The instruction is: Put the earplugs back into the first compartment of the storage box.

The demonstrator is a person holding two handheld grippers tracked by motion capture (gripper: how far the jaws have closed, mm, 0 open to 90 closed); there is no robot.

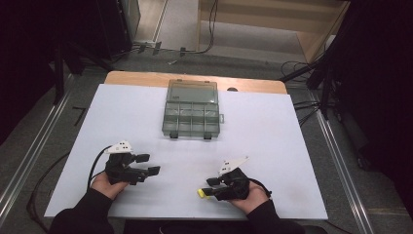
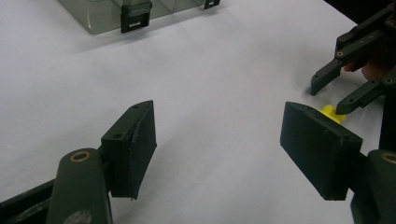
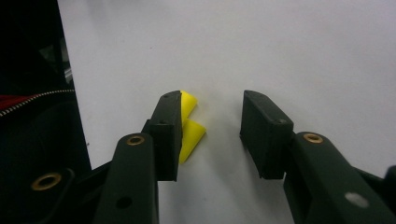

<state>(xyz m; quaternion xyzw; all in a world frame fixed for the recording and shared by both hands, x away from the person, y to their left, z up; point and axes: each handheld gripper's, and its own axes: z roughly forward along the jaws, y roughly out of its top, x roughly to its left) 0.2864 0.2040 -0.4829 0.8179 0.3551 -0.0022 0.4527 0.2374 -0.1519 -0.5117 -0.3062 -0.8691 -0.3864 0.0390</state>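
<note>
A small yellow plastic piece lies on the white sheet near the front edge. My right gripper stands open around it. In the right gripper view the yellow piece rests against the inner face of the left jaw, with a clear gap to the other jaw of this gripper. My left gripper is open at the front left with nothing between its jaws. From the left gripper view the right gripper and the yellow piece show at the right edge.
A clear compartment box sits at the far middle of the table with its lid folded back; its latches face me. A white sheet covers the wooden table. Cables trail from both grippers.
</note>
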